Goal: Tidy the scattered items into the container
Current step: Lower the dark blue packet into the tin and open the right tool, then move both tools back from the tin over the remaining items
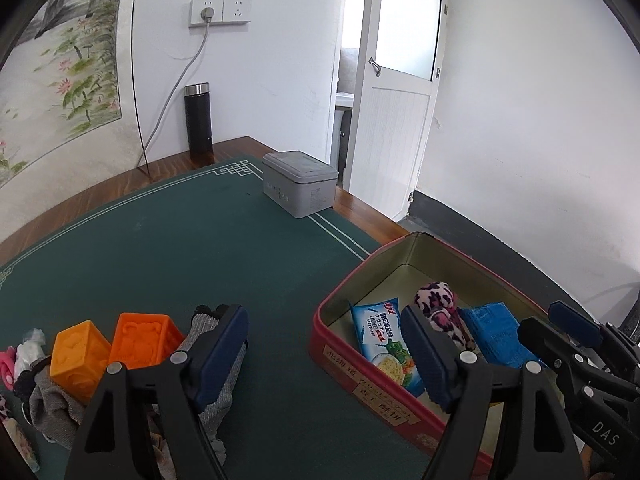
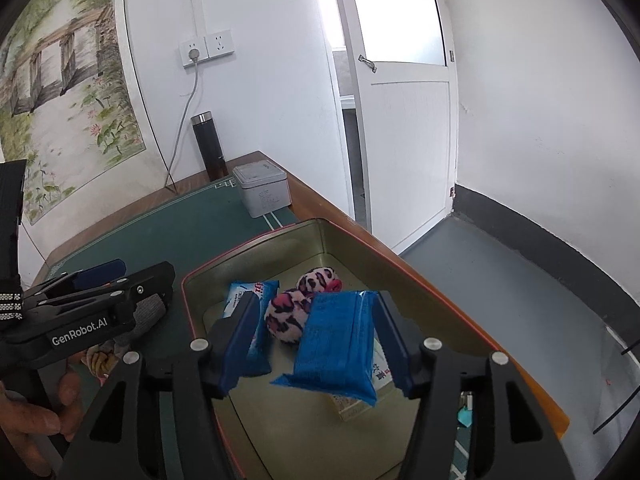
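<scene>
The red tin stands open on the green mat, also in the right wrist view. Inside lie a cracker packet, a pink leopard plush toy and a blue packet. My right gripper is open over the tin; the blue packet sits tilted between its fingers, touching only the right one. My left gripper is open and empty above the mat, left of the tin. Two orange blocks and grey socks lie by its left finger.
A grey lidded box stands at the mat's far corner, a black flask behind it by the wall. Small pink and white items lie at the far left. The table edge and floor drop off right of the tin.
</scene>
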{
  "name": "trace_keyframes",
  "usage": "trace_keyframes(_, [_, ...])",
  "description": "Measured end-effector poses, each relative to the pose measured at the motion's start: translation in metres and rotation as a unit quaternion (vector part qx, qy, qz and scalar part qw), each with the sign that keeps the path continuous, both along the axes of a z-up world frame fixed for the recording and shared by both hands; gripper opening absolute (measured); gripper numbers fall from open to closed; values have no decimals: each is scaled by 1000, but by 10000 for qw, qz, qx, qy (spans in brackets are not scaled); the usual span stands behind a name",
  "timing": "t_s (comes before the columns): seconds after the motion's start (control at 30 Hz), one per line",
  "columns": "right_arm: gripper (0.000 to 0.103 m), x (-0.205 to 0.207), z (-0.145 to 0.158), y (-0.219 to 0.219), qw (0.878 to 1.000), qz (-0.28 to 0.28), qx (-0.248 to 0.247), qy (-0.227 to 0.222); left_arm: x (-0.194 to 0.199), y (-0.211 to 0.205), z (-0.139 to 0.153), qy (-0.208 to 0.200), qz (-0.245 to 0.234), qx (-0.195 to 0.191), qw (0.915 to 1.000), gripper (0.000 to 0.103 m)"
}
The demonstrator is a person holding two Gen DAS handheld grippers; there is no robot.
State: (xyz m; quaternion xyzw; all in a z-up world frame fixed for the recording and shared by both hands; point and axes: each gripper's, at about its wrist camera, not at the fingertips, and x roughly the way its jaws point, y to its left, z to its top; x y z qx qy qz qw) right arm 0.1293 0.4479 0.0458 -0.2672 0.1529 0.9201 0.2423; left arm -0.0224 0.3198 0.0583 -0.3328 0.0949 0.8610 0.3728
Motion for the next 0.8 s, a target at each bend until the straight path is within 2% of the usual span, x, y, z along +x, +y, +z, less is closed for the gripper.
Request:
trace_keyframes(0.27, [63,-6,8,-26,9994,308,52,160,1,-18,4,-50,54,24,10000,81])
trace_keyframes(0.3, [63,-7,9,-30,9991,368,42,187,1,-21,4,-96,56,32,9999,84])
trace_keyframes(0.37, [63,-11,10,-38,9986,477,12,234,-1,-32,3,-178,127,81,9997,98])
trace_keyframes(0.4, [64,-13,9,-43,9983,525,-4,241,-2,-39,3,-159,220,98,9996,100])
trace_keyframes(0.63, [65,-31,6,-79,9951,956,-86,253,-5,-92,6,-47,598,47,9982,100])
trace_keyframes(0.8, [65,-43,3,-110,9914,1284,-103,246,1,-143,-3,63,879,-164,9960,100])
